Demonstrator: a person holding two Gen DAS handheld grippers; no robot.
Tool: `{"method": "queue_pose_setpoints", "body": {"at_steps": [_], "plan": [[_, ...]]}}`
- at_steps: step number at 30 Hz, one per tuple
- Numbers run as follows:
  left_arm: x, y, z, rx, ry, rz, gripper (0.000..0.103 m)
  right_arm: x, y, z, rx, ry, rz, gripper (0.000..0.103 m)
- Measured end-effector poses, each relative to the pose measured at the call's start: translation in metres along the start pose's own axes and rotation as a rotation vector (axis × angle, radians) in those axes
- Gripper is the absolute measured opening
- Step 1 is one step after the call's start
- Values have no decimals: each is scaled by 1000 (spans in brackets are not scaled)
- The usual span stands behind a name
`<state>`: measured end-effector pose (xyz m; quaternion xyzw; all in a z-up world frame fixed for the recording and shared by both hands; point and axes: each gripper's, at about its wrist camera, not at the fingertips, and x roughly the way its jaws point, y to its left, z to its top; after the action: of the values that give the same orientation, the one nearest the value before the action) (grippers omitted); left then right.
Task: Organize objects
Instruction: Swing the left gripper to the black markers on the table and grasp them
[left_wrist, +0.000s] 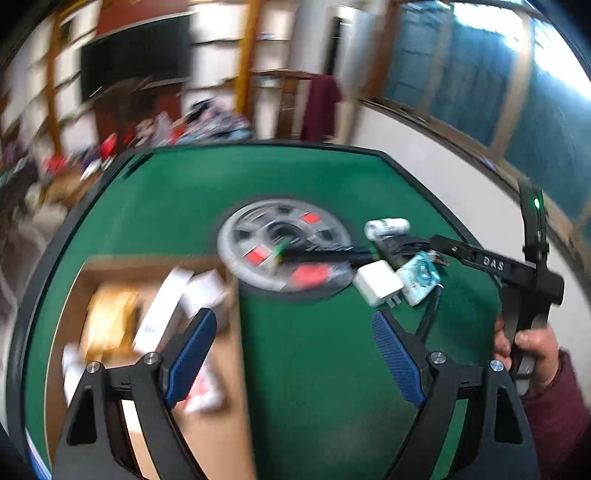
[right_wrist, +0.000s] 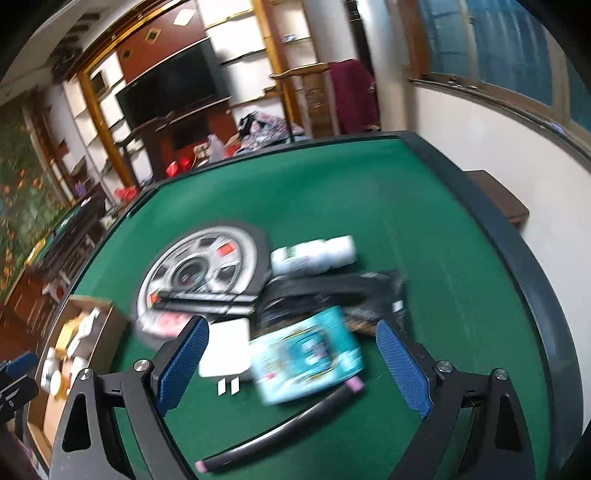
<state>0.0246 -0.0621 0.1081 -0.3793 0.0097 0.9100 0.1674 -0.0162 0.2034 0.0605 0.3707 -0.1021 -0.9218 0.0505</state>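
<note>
A cardboard box (left_wrist: 218, 435) with several white and yellow items sits at the table's left; it also shows in the right wrist view (right_wrist: 96, 314). A pile lies right of centre: a white charger (left_wrist: 378, 282) (right_wrist: 225, 349), a teal packet (left_wrist: 421, 275) (right_wrist: 306, 360), a white bottle (left_wrist: 386, 226) (right_wrist: 314, 253), a black remote (right_wrist: 207, 297) and a black pouch (right_wrist: 332, 291). My left gripper (left_wrist: 291, 354) is open, empty, over the box's right edge. My right gripper (right_wrist: 291, 365) is open, its fingers either side of the charger and teal packet, above them.
The green felt table (left_wrist: 314, 387) has a raised dark rim (right_wrist: 517, 258). A round grey centre panel with red buttons (left_wrist: 280, 247) (right_wrist: 199, 269) sits mid-table. A black curved tube with pink ends (right_wrist: 280, 428) lies near the front. A white wall is to the right.
</note>
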Motion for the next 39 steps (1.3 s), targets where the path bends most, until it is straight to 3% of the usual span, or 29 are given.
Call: {"method": "queue_pose_setpoints", "body": {"at_steps": [4, 8, 11, 16, 18, 20, 24, 29, 31, 34, 39], "plan": [[47, -18, 29, 83, 62, 34, 85, 2, -24, -4, 60, -35, 30, 95], [96, -22, 55, 71, 96, 67, 85, 14, -42, -6, 131, 15, 57, 95], [136, -22, 69, 31, 141, 31, 85, 8, -42, -3, 146, -11, 57, 95], [195, -24, 72, 14, 322, 23, 85, 6, -35, -2, 109, -23, 39, 95], [196, -25, 66, 12, 365, -23, 84, 6, -32, -3, 99, -18, 34, 95], [190, -25, 57, 1, 403, -71, 76, 9, -32, -3, 102, -9, 31, 95], [159, -36, 25, 42, 430, -125, 71, 14, -31, -6, 102, 14, 33, 95], [125, -44, -4, 25, 453, -190, 56, 16, -34, -9, 115, 22, 28, 95], [113, -35, 0, -32, 396, -183, 56, 18, -37, -10, 132, 30, 37, 95], [112, -18, 15, -114, 315, -111, 56, 19, -42, -11, 158, 38, 39, 95], [135, -11, 30, -136, 291, -51, 49, 22, -46, -11, 170, 49, 29, 95]]}}
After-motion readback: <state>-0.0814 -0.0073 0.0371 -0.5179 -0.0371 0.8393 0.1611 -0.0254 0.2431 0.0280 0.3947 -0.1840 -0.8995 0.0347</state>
